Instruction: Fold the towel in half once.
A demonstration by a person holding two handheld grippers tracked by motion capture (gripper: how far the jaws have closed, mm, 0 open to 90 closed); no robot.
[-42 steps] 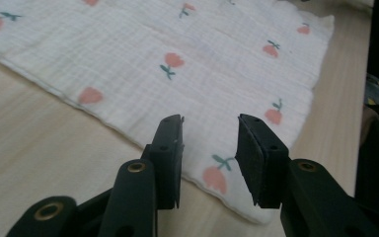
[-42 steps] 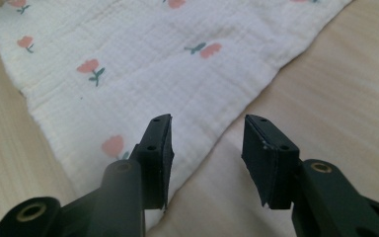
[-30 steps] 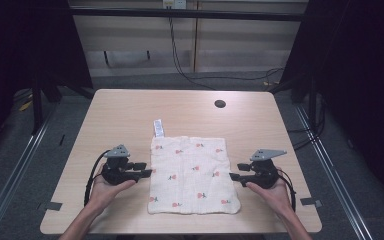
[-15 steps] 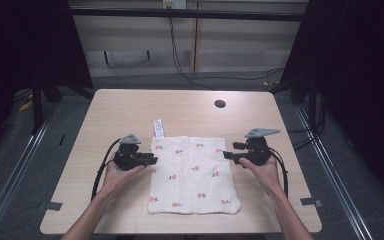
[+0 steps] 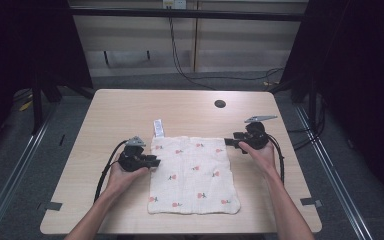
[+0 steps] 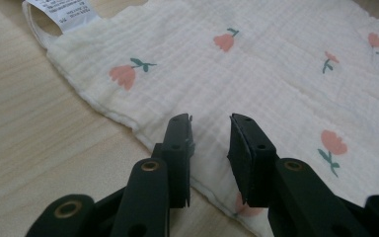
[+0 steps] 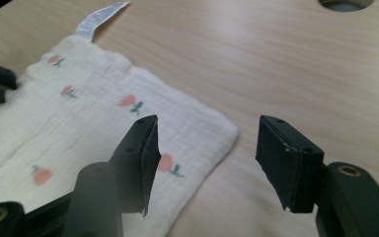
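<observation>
Both advanced toward far edge of surface (image 5: 110, 107): left hand-held gripper (image 6: 211, 143) narrowly open over cloth (image 5: 192, 170) hem, right hand-held gripper (image 7: 205, 158) wide open at far corner, apparently pre-grasp, nothing held.

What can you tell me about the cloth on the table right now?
The cloth is a cream, roughly square piece of crinkled, gauze-like fabric printed with small pink flowers on green stems. It lies spread flat on the wooden table, lightly creased, with a stitched hem. A white label on a loop sticks out from its far left corner. The left tool, jaws apart, sits over its left edge; the right tool, jaws wide open, frames its far right corner. Neither has gripped it.
</observation>
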